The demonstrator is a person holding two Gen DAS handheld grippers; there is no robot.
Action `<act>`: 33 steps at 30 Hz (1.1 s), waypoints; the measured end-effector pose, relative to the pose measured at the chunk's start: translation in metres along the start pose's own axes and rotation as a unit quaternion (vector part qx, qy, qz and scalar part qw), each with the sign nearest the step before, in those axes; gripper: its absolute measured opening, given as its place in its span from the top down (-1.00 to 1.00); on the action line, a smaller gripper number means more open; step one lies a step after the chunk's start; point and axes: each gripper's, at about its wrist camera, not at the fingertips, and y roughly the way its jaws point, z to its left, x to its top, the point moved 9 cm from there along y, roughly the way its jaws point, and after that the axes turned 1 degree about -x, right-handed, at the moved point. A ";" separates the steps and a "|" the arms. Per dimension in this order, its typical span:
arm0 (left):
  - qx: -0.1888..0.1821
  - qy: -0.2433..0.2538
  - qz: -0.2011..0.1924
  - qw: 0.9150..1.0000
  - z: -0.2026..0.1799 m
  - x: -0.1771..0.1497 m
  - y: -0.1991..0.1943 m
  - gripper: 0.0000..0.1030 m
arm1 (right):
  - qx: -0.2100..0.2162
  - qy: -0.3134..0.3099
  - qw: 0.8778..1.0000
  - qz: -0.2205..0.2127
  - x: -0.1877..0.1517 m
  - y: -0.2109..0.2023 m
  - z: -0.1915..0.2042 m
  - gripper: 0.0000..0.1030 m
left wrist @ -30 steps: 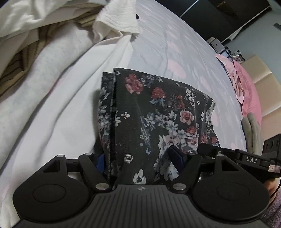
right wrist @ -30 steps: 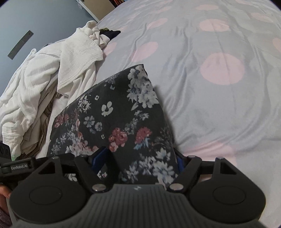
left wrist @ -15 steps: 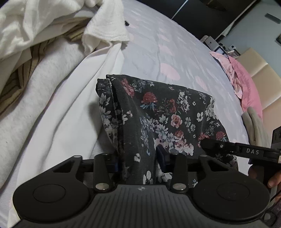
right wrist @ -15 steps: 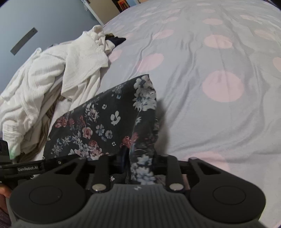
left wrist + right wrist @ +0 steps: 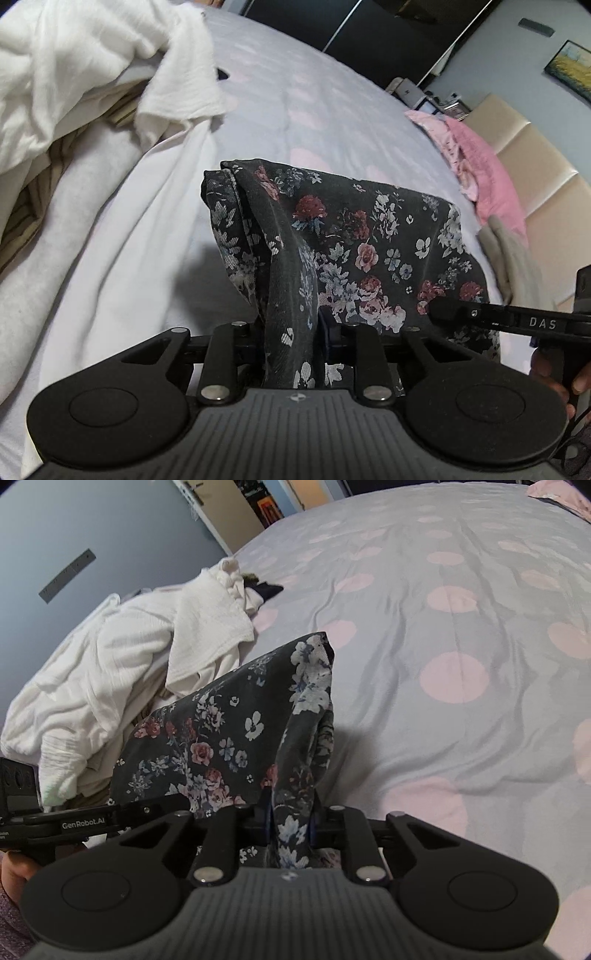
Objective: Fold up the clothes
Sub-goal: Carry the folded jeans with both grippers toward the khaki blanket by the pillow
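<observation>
Polka-dot bedsheet below: floral garment hangs stretched between left gripper and right gripper, each clamped on a near corner, far edge trailing forward toward sheet.

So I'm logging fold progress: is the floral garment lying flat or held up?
Held up. The floral garment hangs between the left gripper and right gripper, each shut on a bunched corner, above the bedsheet.
</observation>
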 end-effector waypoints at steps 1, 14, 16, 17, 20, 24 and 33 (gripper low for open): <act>-0.005 0.003 -0.002 1.000 -0.005 0.002 -0.001 0.57 | 0.001 0.005 1.000 -0.005 0.001 -0.005 -0.002 0.64; -0.097 0.076 0.013 0.992 -0.144 0.025 0.012 0.59 | -0.039 0.051 0.995 -0.073 0.014 -0.135 -0.064 0.64; -0.118 0.087 0.018 0.989 -0.173 0.028 0.019 0.60 | -0.052 0.059 0.993 -0.083 0.015 -0.160 -0.083 0.64; -0.128 0.095 0.021 0.987 -0.188 0.029 0.023 0.60 | -0.058 0.064 0.992 -0.086 0.016 -0.172 -0.093 0.64; -0.151 0.121 0.029 0.981 -0.234 0.032 0.040 0.60 | -0.077 0.085 0.988 -0.102 0.018 -0.209 -0.123 0.64; -0.175 0.141 0.039 0.974 -0.289 0.034 0.067 0.60 | -0.100 0.112 0.980 -0.129 0.021 -0.254 -0.165 0.64; -0.225 0.169 0.051 0.958 -0.394 0.048 0.127 0.60 | -0.141 0.124 0.968 -0.164 0.045 -0.328 -0.249 0.64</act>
